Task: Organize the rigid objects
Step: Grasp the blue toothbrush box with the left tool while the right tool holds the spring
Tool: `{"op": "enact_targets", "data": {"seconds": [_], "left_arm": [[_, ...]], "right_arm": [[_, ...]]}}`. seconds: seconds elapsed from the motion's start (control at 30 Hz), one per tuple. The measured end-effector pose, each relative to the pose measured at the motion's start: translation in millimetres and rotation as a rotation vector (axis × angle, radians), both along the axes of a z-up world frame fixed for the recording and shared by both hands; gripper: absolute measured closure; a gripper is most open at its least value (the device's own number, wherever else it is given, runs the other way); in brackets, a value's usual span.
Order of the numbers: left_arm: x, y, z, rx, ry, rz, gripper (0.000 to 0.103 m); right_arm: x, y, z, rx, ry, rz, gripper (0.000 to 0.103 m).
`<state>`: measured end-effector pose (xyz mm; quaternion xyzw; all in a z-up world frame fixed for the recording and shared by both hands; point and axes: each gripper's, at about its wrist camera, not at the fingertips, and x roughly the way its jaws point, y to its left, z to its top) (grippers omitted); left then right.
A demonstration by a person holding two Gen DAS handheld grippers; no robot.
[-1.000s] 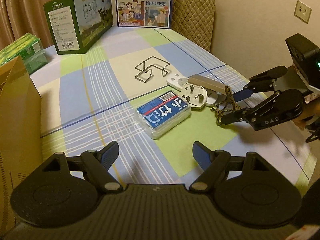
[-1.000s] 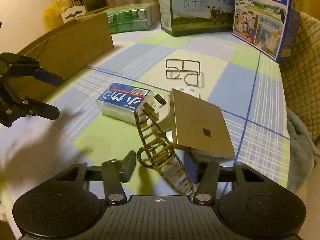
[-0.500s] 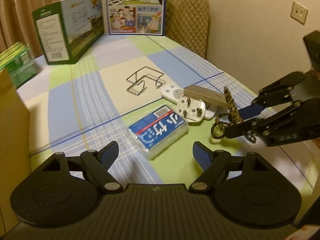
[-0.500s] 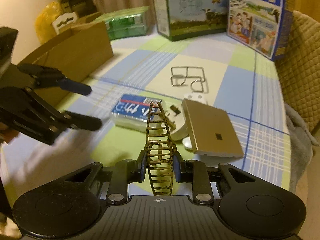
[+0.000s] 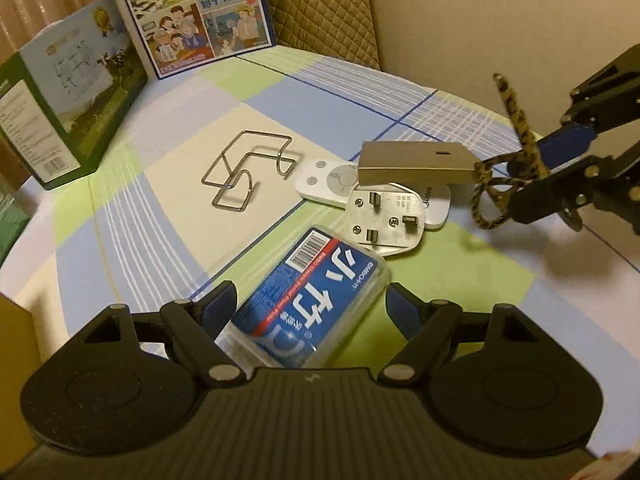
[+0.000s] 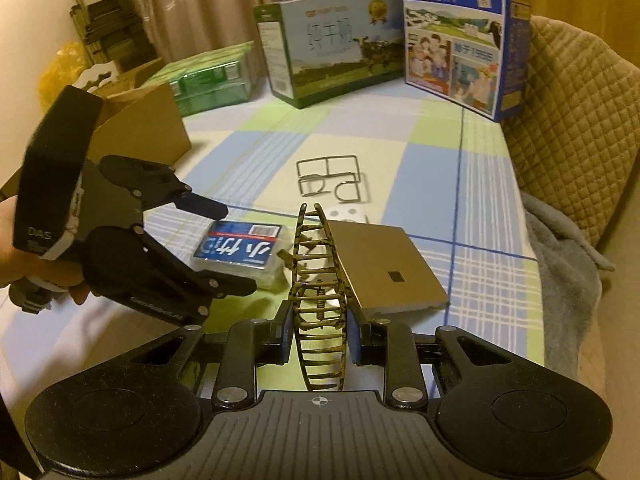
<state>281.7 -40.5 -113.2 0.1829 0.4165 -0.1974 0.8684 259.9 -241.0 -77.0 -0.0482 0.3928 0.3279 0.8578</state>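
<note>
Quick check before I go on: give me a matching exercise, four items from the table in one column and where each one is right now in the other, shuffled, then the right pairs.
Items:
1. hair clip
2. blue box
3. wire rack
4. gold case

Places:
A. alone on the cream square of the cloth
B. lying between the fingers of the open left claw
C. resting on top of the white plug and the white remote
D. pinched in the right claw, lifted off the table

Pairs: 1-D, 2-B, 3-A, 4-C
</note>
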Motion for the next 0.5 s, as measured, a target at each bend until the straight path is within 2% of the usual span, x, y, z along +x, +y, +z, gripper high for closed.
{"op": "enact_targets", "data": {"seconds": [0.13,0.2,0.37,0.5], "left_arm": [[0.8,3.5,3.0,-0.011,0.031,0.017,0.037],[-8.1,6.3,5.1,-0.002,0.039,0.030,0.047],[-34.5,11.7,11.3,-0.028,0.069,0.080,0.050],[-35.4,11.4,12.0,-0.053,0.059,0.084,0.050]], "right_arm": [[-2.1,-2.0,-1.1,0.014,0.009,-0.027,0.080],[-3.2,-1.1,-2.7,0.019,0.020,-0.034,0.080],[-7.3,1.6,-4.0,0.032,0.029,-0.037,0.080],[-10.7,1.1,-1.2,0.042,0.029,-0.049,0.080]]}}
